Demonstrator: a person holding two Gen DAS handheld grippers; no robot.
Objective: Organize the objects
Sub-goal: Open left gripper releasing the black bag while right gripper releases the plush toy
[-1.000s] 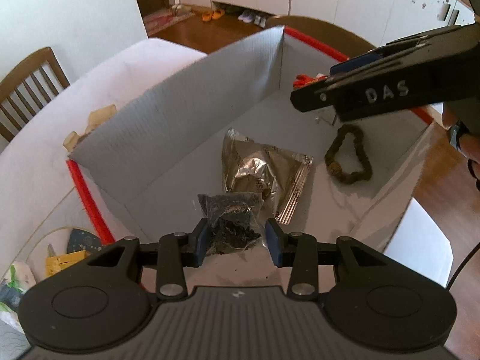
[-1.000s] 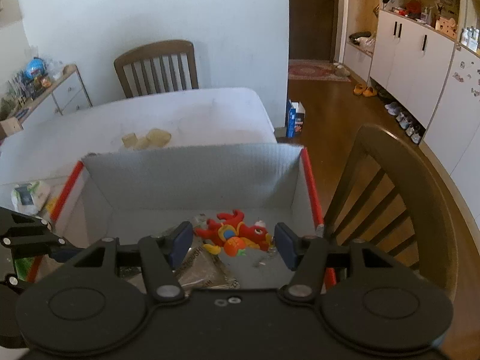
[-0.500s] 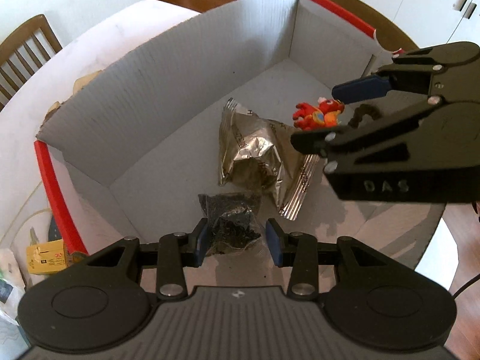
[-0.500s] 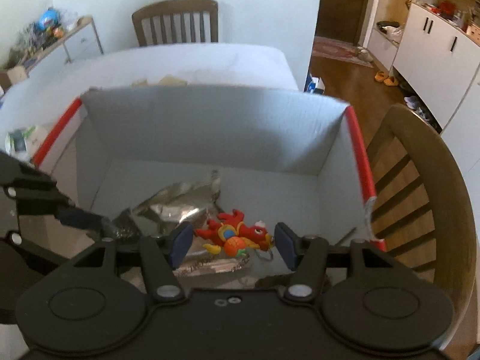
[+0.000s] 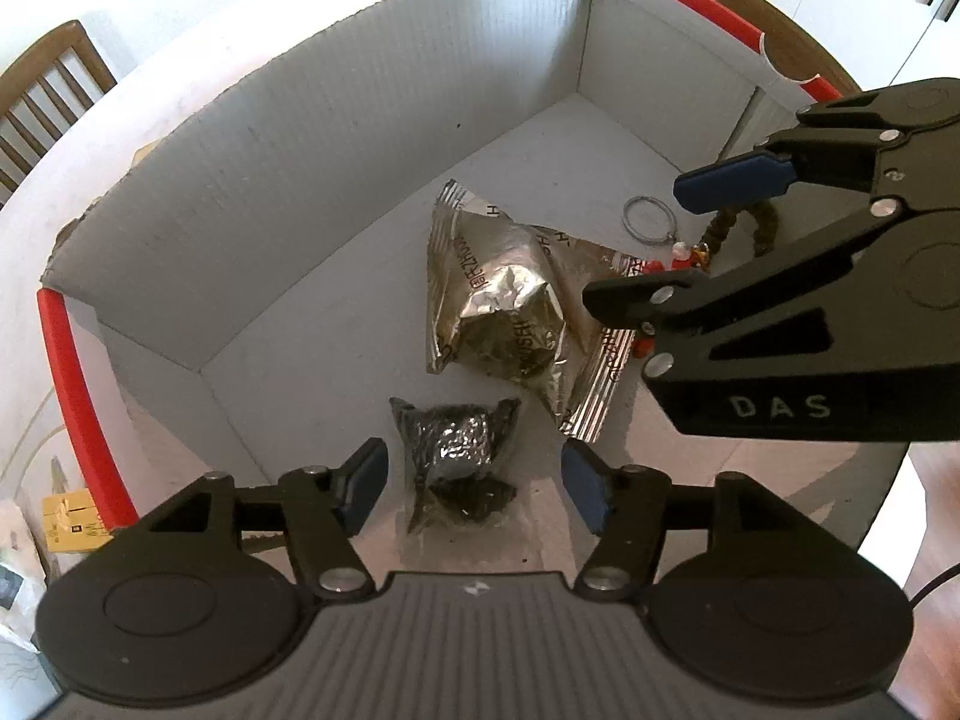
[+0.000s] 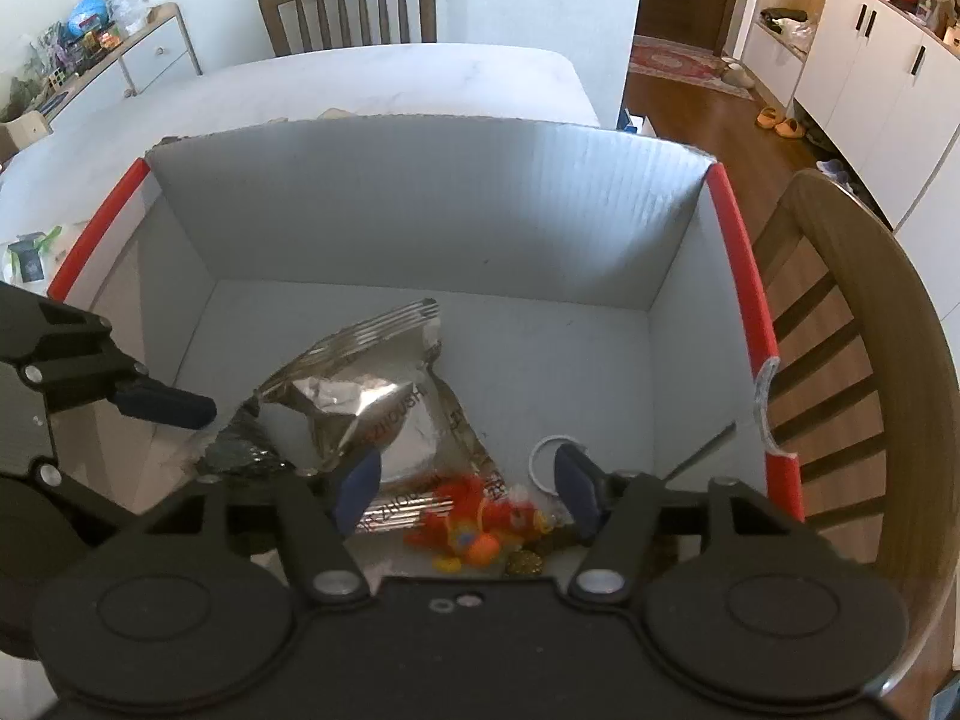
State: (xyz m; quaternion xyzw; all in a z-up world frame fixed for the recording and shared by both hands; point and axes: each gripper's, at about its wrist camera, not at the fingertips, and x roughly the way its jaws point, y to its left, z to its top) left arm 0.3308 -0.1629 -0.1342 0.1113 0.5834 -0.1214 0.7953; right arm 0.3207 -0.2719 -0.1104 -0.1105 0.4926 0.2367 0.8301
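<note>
Looking down into the box, we see our small clear bag of dark bits lying on the box floor near the near wall, betw. the blue pads of our left gripper. Its jaws are opening and the pads stand clear of the bag on both sides, so the bag is let go. Just beyond it, toward the middle of the floor, lies the crumpled silver foil pouch, its near corner touching or just overlapping the bag.

On the right side of the floor, the red-orange toy figure lies betw. the pads of our right gripper. Those jaws are opening too, w/ the pads apart from the toy, not gripping it. A metal ring sits just beside the toy, toward the far right corner, and a brown bead bracelet shows partly behind the right gripper.

The box has grey corrugated walls w/ red tape on its side rims and sits on a white table. Wooden chairs stand at the far end and the right side.
</note>
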